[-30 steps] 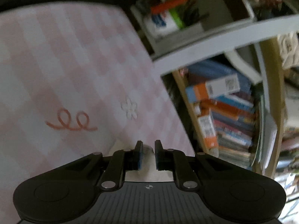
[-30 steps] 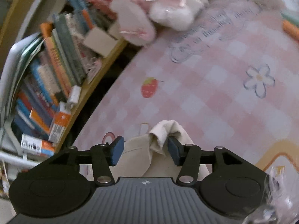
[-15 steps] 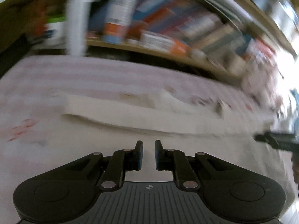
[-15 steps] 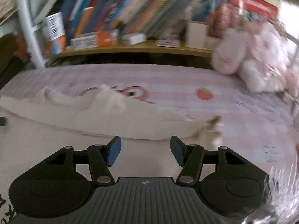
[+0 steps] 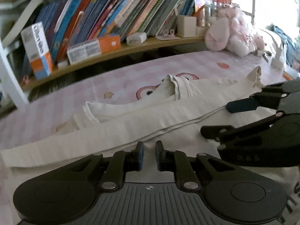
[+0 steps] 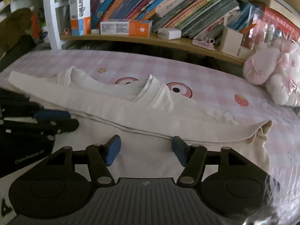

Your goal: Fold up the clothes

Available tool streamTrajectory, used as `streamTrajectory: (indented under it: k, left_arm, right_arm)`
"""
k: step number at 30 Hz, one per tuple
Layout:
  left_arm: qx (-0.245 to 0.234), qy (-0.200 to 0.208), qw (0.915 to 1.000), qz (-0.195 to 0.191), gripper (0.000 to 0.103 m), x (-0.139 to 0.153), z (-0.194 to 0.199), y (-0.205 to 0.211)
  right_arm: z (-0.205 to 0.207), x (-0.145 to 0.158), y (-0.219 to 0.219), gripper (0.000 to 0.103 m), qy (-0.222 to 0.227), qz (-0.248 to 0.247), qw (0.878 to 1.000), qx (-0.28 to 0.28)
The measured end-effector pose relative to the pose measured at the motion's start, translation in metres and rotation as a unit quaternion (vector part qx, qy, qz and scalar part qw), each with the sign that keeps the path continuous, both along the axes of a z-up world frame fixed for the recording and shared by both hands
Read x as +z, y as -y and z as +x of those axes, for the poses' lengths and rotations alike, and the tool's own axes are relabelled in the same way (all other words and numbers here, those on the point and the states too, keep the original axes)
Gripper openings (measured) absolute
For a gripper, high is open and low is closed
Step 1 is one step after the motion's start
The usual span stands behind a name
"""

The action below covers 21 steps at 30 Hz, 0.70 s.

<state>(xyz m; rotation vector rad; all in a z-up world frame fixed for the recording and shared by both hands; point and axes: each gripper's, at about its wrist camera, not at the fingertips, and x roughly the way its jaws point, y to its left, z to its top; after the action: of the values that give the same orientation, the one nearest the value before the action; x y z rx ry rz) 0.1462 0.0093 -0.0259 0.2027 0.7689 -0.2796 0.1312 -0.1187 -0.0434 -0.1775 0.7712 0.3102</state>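
A cream garment [image 5: 131,123] lies spread across the pink checked bed cover [image 5: 56,101], its far part folded back over itself in a long band with a sleeve cuff at each end. It also shows in the right wrist view [image 6: 150,116]. My left gripper [image 5: 149,155] hovers over the garment's near part, its jaws a narrow gap apart with nothing between them. My right gripper [image 6: 144,148] is open and empty over the same near part. It shows in the left wrist view [image 5: 221,120], and the left one in the right wrist view [image 6: 61,120].
A wooden shelf [image 6: 168,39] packed with books and boxes runs along the bed's far side. Pink plush toys [image 6: 273,71] sit at the far right of the bed. A white shelf post [image 6: 50,18] stands at the far left.
Both grippers let go of the garment's edge and pulled back to the near side. The garment now lies folded over on the bed.
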Motion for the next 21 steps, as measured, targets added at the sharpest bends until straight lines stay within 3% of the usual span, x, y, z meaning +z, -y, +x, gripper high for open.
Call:
streamTrajectory:
  k: [4, 6, 10, 12, 14, 15, 17, 19, 21]
  left_arm:
    - [0.037, 0.01, 0.9992, -0.015, 0.019, 0.013, 0.036, -0.015]
    - [0.09, -0.006, 0.9956, -0.025, 0.019, 0.014, 0.07, -0.037]
    - [0.212, 0.0, 0.9714, -0.106, 0.017, 0.032, 0.094, -0.096]
    - [0.196, 0.014, 0.9694, -0.147, 0.018, 0.04, 0.077, -0.11]
    - [0.138, 0.019, 0.981, -0.135, 0.019, 0.039, 0.048, -0.103]
    - [0.105, 0.019, 0.9886, -0.106, 0.019, 0.035, 0.029, -0.092]
    - [0.061, 0.018, 0.9966, -0.052, 0.019, 0.022, -0.008, -0.073]
    - [0.021, 0.018, 0.9996, -0.004, 0.02, 0.007, -0.046, -0.056]
    - [-0.015, 0.022, 0.9989, 0.04, 0.02, -0.006, -0.082, -0.041]
  right_arm:
    - [0.001, 0.001, -0.001, 0.058, -0.003, -0.008, 1.0, 0.009]
    - [0.001, 0.001, 0.0, 0.058, -0.005, -0.009, 1.0, 0.011]
    - [0.002, 0.002, 0.0, 0.058, -0.009, -0.011, 1.0, 0.017]
    - [0.003, 0.003, -0.003, 0.057, -0.006, -0.025, 0.999, 0.028]
    - [-0.001, 0.005, -0.017, 0.058, 0.023, -0.085, 0.994, 0.059]
    - [-0.006, 0.004, -0.026, 0.058, 0.053, -0.133, 0.986, 0.085]
    - [-0.019, -0.003, -0.045, 0.058, 0.118, -0.231, 0.955, 0.147]
    - [-0.028, -0.01, -0.058, 0.058, 0.153, -0.28, 0.925, 0.209]
    - [-0.033, -0.012, -0.067, 0.058, 0.174, -0.297, 0.906, 0.248]
